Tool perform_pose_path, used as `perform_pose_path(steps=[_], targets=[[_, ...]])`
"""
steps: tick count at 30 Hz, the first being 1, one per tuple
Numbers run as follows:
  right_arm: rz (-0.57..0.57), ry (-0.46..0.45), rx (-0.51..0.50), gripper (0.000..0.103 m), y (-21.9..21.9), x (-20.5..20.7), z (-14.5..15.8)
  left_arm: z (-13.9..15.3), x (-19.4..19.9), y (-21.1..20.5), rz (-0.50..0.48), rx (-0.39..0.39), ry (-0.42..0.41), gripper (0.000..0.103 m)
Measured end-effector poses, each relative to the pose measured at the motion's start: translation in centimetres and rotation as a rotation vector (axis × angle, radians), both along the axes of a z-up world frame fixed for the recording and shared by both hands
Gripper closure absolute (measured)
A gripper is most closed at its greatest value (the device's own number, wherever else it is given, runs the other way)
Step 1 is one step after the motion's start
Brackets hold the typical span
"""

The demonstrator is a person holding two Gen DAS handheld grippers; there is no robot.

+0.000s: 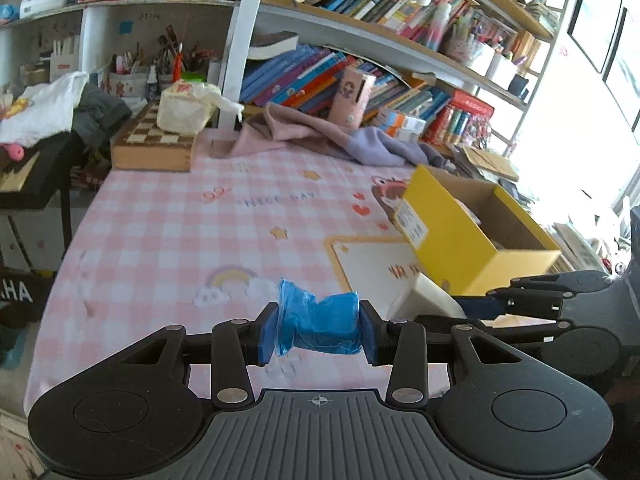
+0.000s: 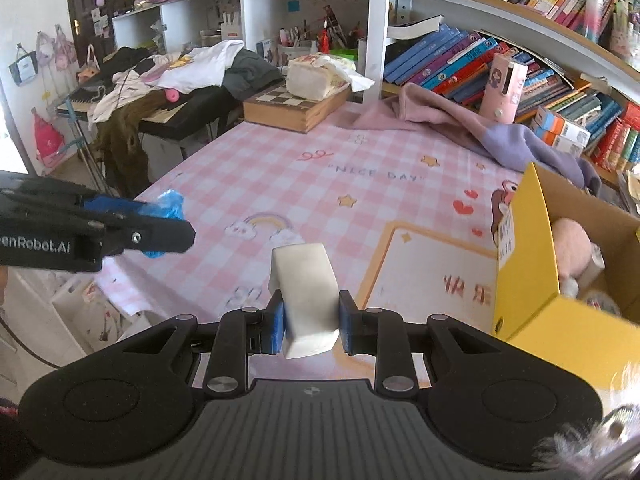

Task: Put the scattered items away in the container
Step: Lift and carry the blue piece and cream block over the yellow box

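In the left wrist view, the left gripper (image 1: 319, 330) is clamped on a blue plastic-wrapped bundle (image 1: 320, 326), held above the pink checked tablecloth (image 1: 168, 224), with the yellow cardboard box (image 1: 452, 236) off to the right and farther back. The wrapping is loose and crinkled, so the pads may be biting film more than the body inside; a quick swing toward the box could let the bundle slide out or twist in the grip. The right gripper's arm crosses the lower right of this view, between the bundle and the box, so the two tools could knock together if both head for the opening at once. In the right wrist view, the right gripper (image 2: 311, 326) is closed on a white rectangular block (image 2: 306, 300), gripped near its rear end so most of it sticks forward; that overhang could lever it loose or catch the box's near yellow wall (image 2: 528, 256) just to the right. A pink plush toy (image 2: 570, 248) already lies in the box, so a dropped item may land on it and roll. The left gripper appears at the left edge, well apart from the box.
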State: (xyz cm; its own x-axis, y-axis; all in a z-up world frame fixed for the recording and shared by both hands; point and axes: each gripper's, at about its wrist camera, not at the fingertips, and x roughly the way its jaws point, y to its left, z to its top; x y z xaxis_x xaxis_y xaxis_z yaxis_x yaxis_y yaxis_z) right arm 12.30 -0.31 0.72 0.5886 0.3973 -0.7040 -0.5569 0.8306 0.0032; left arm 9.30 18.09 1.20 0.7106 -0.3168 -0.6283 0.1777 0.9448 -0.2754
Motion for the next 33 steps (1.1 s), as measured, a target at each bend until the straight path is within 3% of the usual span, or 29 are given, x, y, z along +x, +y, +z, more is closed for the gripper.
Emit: perform_pose_path(steps=[12,33], targets=[[-0.062,-0.008,0.01,0.079,-2.1,-5.9,0.2,0.0,-4.9,-1.4,-0.038,-0.04,-0.002,0.064],[-0.301,0.018,-0.019,0.079,-9.6,-10.3,0.1,-0.7,-5.0,-8.6,-0.278,-0.081,0.021,0.064]])
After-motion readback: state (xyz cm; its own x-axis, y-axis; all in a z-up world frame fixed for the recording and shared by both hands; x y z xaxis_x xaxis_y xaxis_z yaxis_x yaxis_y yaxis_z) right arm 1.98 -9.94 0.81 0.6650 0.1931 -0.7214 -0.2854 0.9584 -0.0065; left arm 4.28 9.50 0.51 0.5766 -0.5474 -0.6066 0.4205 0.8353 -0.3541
